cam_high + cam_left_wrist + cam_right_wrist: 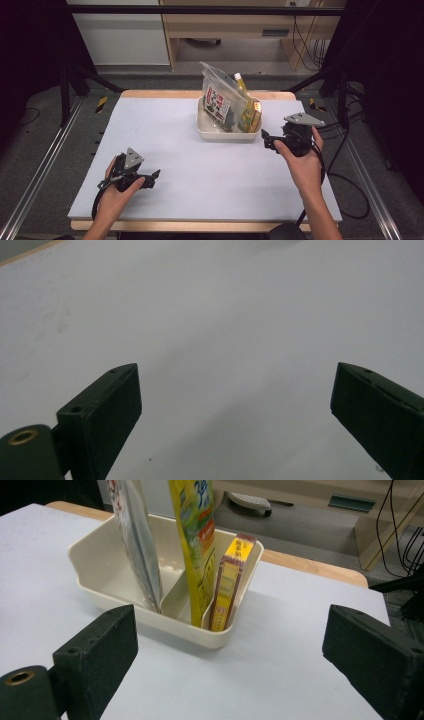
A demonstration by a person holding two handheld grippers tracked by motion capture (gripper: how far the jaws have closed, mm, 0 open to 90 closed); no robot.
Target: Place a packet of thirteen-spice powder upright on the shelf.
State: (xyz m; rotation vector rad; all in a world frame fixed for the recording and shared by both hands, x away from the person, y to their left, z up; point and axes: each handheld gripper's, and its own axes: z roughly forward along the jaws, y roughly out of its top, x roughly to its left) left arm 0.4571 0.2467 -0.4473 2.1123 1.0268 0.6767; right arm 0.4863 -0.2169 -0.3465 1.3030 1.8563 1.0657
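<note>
A cream bin (220, 136) stands at the back middle of the grey table (165, 135). Upright in it are a clear bag with a printed card (218, 100), a yellow-green pouch (243, 95) and a yellow box (256, 116). My right gripper (266, 140) is just right of the bin, open and holding nothing. In the right gripper view the bin (125, 605), bag (137, 545), pouch (197, 545) and box (230, 585) lie ahead of the wide-set jaws (230, 635). My left gripper (151, 179) rests near the front left, open over bare table (235, 390).
The wooden table edge (160, 93) runs along the back. Black frame posts (65, 75) and metal rails (40, 170) flank the table. Cables (345, 180) trail off to the right. A pale cabinet (125, 35) stands behind.
</note>
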